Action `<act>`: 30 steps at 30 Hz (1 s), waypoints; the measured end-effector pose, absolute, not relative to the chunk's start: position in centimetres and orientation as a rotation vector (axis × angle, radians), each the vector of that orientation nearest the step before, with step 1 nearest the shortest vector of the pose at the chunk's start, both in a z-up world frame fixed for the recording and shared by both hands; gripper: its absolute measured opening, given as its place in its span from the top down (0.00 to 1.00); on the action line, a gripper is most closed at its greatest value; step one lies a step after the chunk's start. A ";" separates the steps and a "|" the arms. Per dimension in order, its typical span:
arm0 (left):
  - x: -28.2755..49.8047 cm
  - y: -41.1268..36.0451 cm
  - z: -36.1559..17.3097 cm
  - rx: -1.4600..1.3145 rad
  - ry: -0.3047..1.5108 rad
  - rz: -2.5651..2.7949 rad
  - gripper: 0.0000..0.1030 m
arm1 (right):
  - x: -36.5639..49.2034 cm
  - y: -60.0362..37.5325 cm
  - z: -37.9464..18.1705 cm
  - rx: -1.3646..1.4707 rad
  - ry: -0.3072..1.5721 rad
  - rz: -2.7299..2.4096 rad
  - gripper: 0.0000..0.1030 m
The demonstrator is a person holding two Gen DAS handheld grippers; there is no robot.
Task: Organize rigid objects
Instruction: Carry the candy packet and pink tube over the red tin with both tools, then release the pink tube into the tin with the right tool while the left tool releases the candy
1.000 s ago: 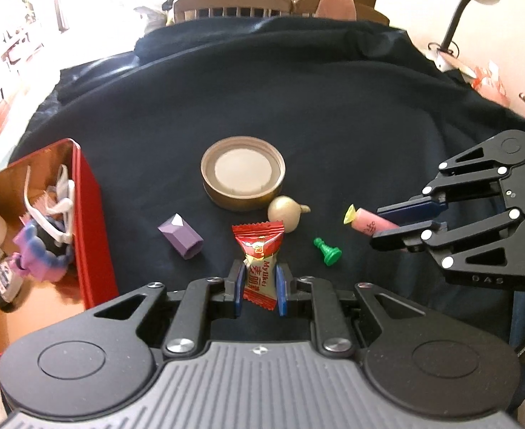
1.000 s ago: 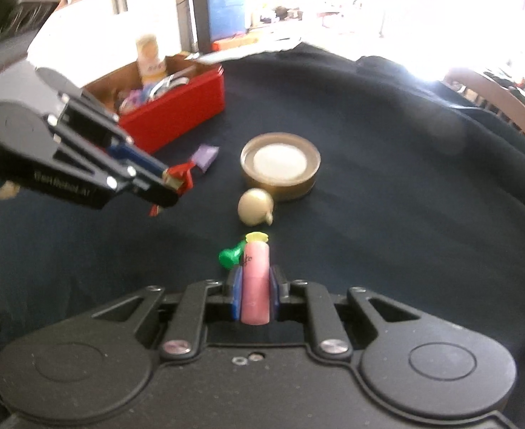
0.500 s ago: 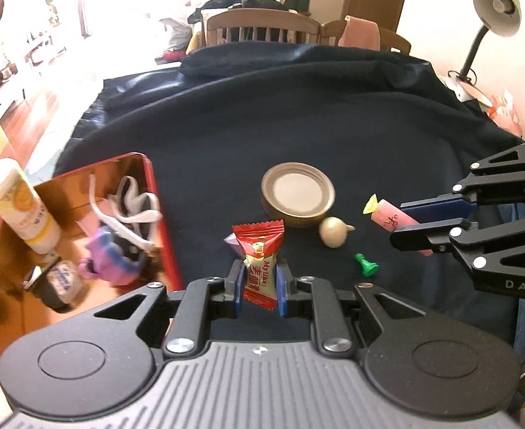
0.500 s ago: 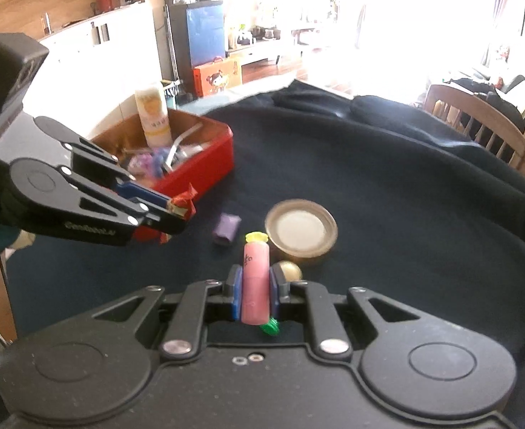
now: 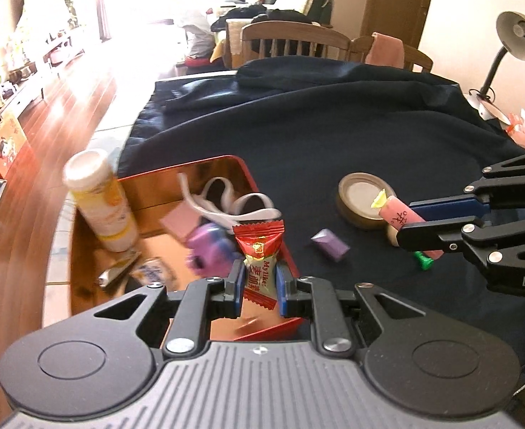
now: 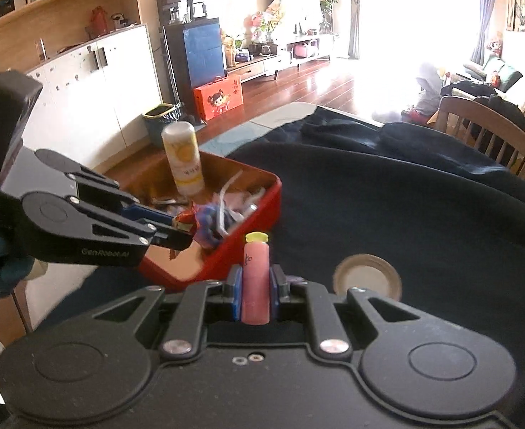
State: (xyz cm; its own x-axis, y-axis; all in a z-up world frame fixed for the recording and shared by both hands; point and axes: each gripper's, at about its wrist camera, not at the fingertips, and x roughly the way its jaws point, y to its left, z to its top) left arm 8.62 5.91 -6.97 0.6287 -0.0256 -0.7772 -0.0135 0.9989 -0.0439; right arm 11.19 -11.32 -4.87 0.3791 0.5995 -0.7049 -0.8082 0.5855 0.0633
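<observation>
While the left tool (image 5: 258, 287) stands clamped on a red-topped candy wrapper (image 5: 259, 261) above the near right wall of the red tin box (image 5: 226, 160), the right tool (image 6: 256, 287) is closed on a pink tube with a yellow cap (image 6: 256, 279), held clear of the dark-cloth-covered surface (image 5: 333, 136). The box sits at the left edge of the surface and holds a white-and-yellow bottle (image 5: 101, 207) standing upright in its far left corner, a looped white strap (image 5: 226, 200), a pale pink card (image 5: 180, 221), a purple toy (image 5: 208, 246) and some small packets (image 5: 133, 268) along the bottom that are too blurred to make out. In the right wrist view the box's red wall (image 6: 241, 250) lies just beyond the pink tube's cap, with the left tool over the box's near corner. On the cloth to the right of the box lie a small purple block (image 5: 330, 248), a round tan lid (image 5: 366, 200) and a green pawn-like piece (image 5: 424, 261), partly hidden behind the right tool's lower finger.
</observation>
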 end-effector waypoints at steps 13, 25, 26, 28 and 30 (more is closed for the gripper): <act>8.3 11.8 -7.9 -0.051 0.912 0.043 0.83 | 11.7 -4.3 -5.6 -0.223 0.805 0.908 0.86; 9.8 15.1 -9.6 -0.033 0.948 0.050 0.83 | 15.4 1.0 -7.4 -0.113 0.899 0.850 0.86; 10.0 15.3 -9.7 -0.027 0.950 0.048 0.83 | 15.7 1.3 -7.6 -0.106 0.902 0.849 0.86; 10.4 15.5 -9.8 -0.019 0.950 0.044 0.83 | 16.2 2.2 -8.1 -0.088 0.914 0.845 0.85; 10.7 15.9 -9.8 -0.016 0.951 0.045 0.83 | 16.7 3.0 -8.6 -0.080 0.929 0.835 0.85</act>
State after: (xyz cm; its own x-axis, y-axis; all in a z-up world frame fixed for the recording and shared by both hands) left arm 10.74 15.92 -9.81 0.5802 0.0319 -0.8138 -0.0458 0.9989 0.0065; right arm 16.73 3.04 -8.60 0.3166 0.6010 -0.7339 -0.6665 0.6915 0.2787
